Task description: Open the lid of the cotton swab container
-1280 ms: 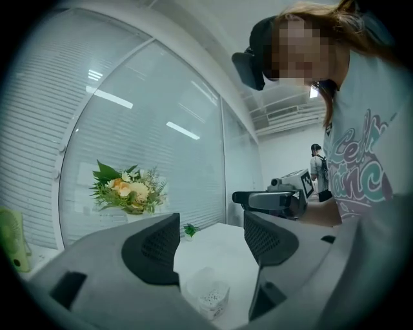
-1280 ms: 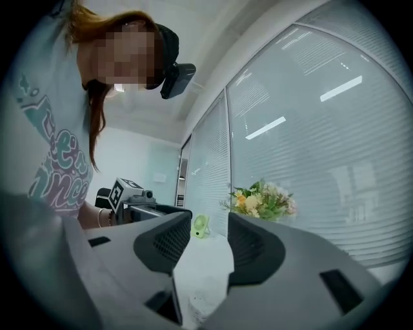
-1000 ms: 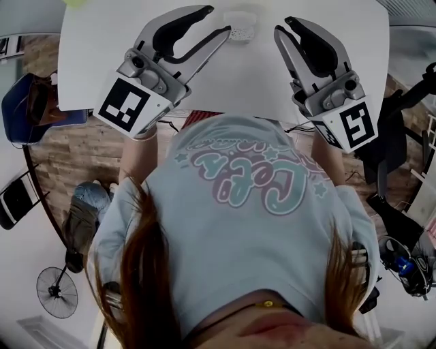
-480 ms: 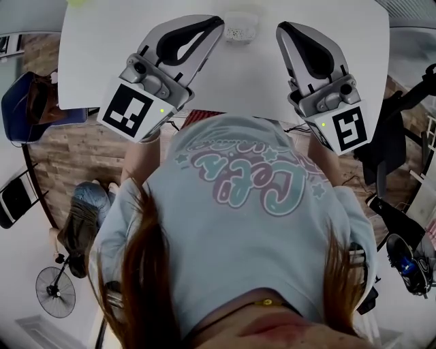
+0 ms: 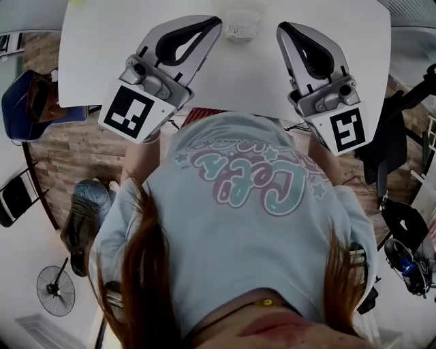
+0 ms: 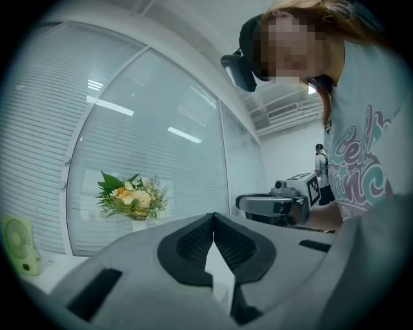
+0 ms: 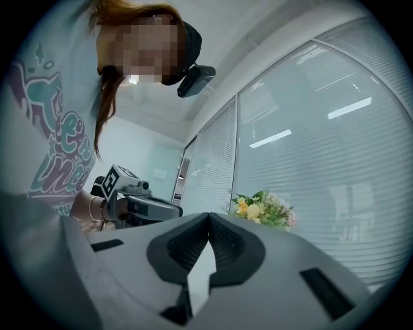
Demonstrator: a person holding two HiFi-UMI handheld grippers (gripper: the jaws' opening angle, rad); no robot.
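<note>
- Left gripper point(image 5: 219, 21): jaws are closed together, with nothing held between the pads
- Its tips are placed just left of the cotton swab container point(image 5: 241, 27); contact cannot be determined
- Right gripper point(image 5: 280, 27): jaws are likewise closed and empty, with the tips set near the container's right side and a gap left
- The container is found between the two gripper tips, on the white table point(image 5: 102, 61)
- The lid's state cannot be made out
</note>
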